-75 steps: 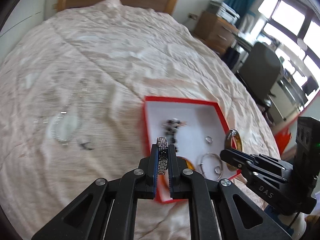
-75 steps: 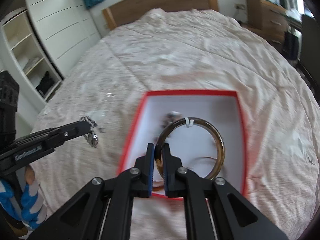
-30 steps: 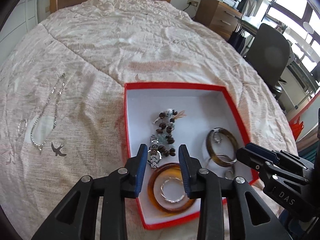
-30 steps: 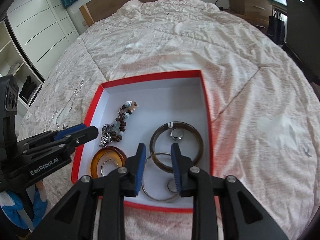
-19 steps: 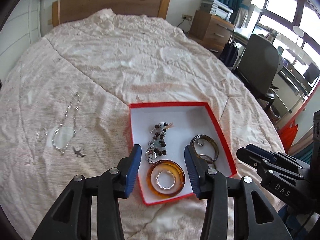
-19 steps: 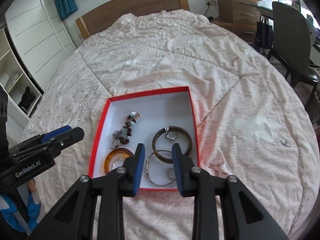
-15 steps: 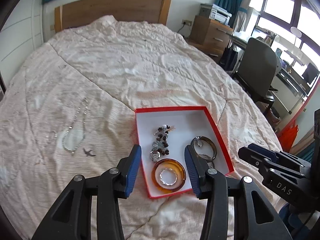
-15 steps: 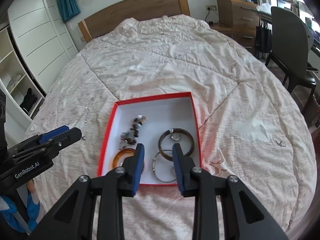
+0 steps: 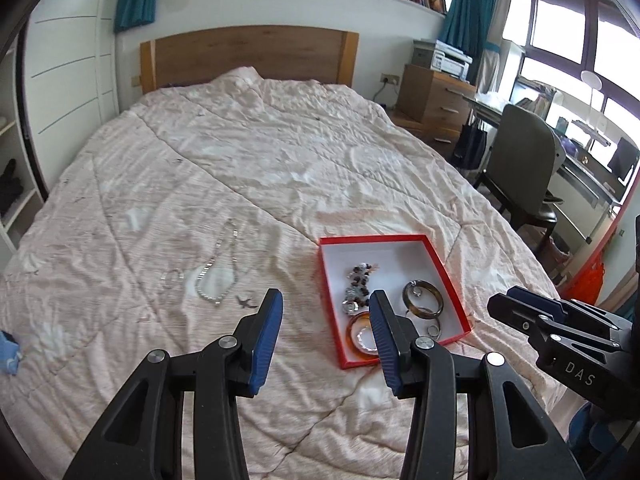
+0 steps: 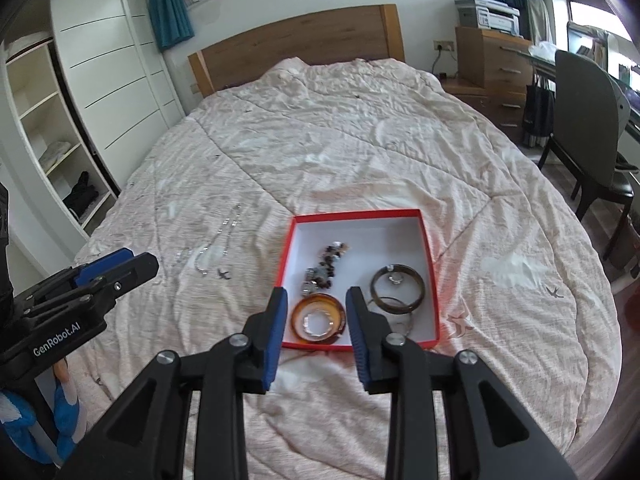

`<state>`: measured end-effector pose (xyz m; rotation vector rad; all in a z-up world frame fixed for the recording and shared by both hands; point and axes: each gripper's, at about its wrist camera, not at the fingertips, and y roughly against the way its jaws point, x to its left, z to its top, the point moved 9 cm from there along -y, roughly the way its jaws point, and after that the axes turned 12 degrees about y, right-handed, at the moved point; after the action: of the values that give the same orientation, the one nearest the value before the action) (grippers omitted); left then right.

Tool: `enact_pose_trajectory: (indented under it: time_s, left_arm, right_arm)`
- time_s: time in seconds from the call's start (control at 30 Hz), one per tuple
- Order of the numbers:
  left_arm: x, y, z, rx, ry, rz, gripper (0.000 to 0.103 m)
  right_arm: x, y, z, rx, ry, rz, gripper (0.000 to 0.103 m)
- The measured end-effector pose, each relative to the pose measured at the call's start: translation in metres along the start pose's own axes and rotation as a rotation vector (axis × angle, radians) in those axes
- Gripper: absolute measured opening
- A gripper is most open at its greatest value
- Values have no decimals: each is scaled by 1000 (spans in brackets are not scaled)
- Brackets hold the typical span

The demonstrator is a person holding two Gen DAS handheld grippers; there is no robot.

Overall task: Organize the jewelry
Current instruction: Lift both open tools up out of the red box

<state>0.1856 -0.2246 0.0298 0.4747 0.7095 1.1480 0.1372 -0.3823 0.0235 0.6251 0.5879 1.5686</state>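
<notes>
A red box [image 9: 444, 280] [image 10: 430, 276] with a white inside lies on the pink quilt. In it are an amber bangle [image 9: 358, 336] [image 10: 318, 317], a dark bangle [image 9: 423, 304] [image 10: 396, 281], a beaded bracelet [image 9: 360, 280] [image 10: 330, 262] and thin silver rings. A silver chain necklace [image 9: 218, 276] [image 10: 218, 250] lies on the quilt left of the box. My left gripper [image 9: 325, 332] is open and empty, held above the quilt near the box's left side. My right gripper [image 10: 316, 320] is open and empty, above the box's near edge.
The bed has a wooden headboard [image 9: 248, 56]. A wooden dresser [image 9: 436, 104] and a dark chair [image 9: 524, 168] stand to the right. White wardrobe shelves [image 10: 52, 140] stand to the left. A blue object [image 9: 8, 352] lies at the quilt's left edge.
Both grippers let go of their pieces into the box, opened, and drew up and back from it. The box now looks smaller and farther away.
</notes>
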Motion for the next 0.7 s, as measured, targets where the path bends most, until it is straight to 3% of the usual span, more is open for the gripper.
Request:
enact_pose_trajectory:
  time_s: [0.53, 0.7]
  left_arm:
    - [58, 62, 9, -90, 59, 68, 45]
    - [71, 81, 11, -128, 77, 94, 57]
  right_arm:
    - [71, 36, 20, -52, 107, 41, 29]
    - [86, 46, 23, -69, 130, 52, 29]
